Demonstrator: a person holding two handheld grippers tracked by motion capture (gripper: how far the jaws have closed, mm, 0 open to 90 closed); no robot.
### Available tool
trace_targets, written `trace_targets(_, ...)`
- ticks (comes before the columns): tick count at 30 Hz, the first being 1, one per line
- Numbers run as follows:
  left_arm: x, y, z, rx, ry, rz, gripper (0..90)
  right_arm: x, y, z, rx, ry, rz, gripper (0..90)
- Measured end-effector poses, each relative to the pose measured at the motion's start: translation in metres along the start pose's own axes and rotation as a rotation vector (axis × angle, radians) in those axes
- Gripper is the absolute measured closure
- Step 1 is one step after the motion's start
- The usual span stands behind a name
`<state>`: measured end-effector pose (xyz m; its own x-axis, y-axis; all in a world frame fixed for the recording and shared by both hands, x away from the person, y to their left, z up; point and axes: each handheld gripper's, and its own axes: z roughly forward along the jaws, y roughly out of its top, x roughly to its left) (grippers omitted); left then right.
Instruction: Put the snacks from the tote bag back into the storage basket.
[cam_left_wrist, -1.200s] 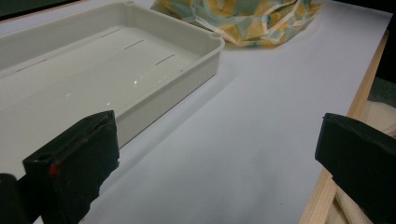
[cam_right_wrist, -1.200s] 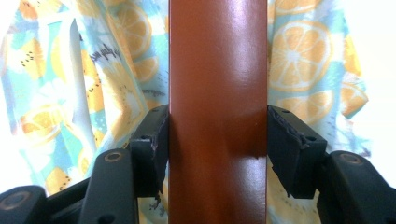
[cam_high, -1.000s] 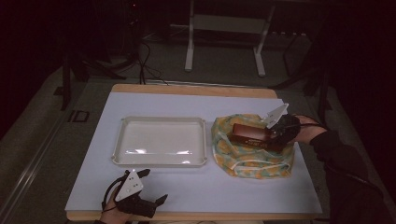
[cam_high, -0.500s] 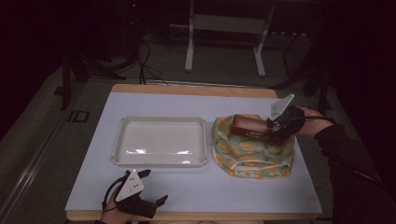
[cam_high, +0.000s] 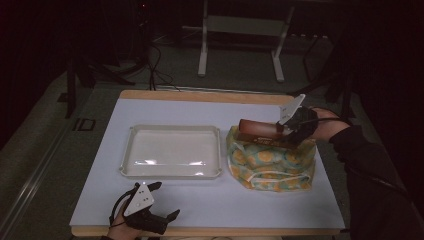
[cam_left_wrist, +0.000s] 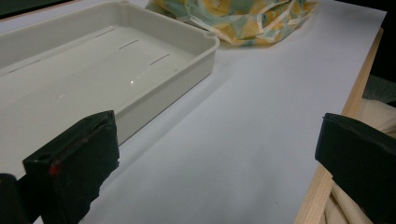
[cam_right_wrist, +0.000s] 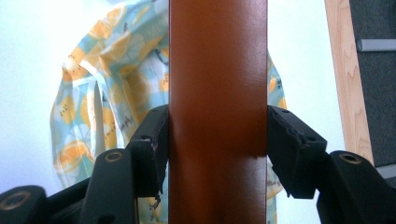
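My right gripper (cam_high: 286, 131) is shut on a long brown box (cam_high: 260, 131), held level just above a fabric bag (cam_high: 272, 160) printed with oranges on the table's right side. In the right gripper view the brown box (cam_right_wrist: 217, 79) fills the middle, clamped between both jaws of the right gripper (cam_right_wrist: 217, 140), with the fabric bag (cam_right_wrist: 112, 88) beneath it. My left gripper (cam_high: 162, 202) rests open near the front edge of the table, left of centre. In the left gripper view the left gripper (cam_left_wrist: 215, 158) has its jaws wide apart over bare white table.
An empty white tray (cam_high: 172, 131) sits mid-table, left of the bag; its wall (cam_left_wrist: 173, 79) lies just ahead of the left jaw. The white sheet ends at a wooden table edge (cam_left_wrist: 355, 98). A metal stand (cam_high: 240, 25) is on the floor beyond the table.
The right gripper has lifted the brown box up and slightly back, out of the bag's opening. The left gripper has stayed still.
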<state>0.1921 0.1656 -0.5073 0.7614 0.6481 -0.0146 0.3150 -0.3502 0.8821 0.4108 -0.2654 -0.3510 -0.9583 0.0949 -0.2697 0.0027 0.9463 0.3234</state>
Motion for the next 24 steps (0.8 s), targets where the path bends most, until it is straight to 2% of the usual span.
trace_targets(12,-0.001,0.0,0.0,0.001,-0.005,0.004,0.0,0.004,0.037,-0.003,-0.002,-0.001,-0.047,43.3)
trace_targets(15,-0.001,0.0,0.0,0.001,-0.007,0.005,0.0,0.006,0.051,-0.001,0.0,0.004,-0.066,43.3)
trace_targets(24,-0.001,0.0,0.0,0.0,-0.01,0.008,0.0,0.011,0.078,0.005,0.001,0.013,-0.1,43.3)
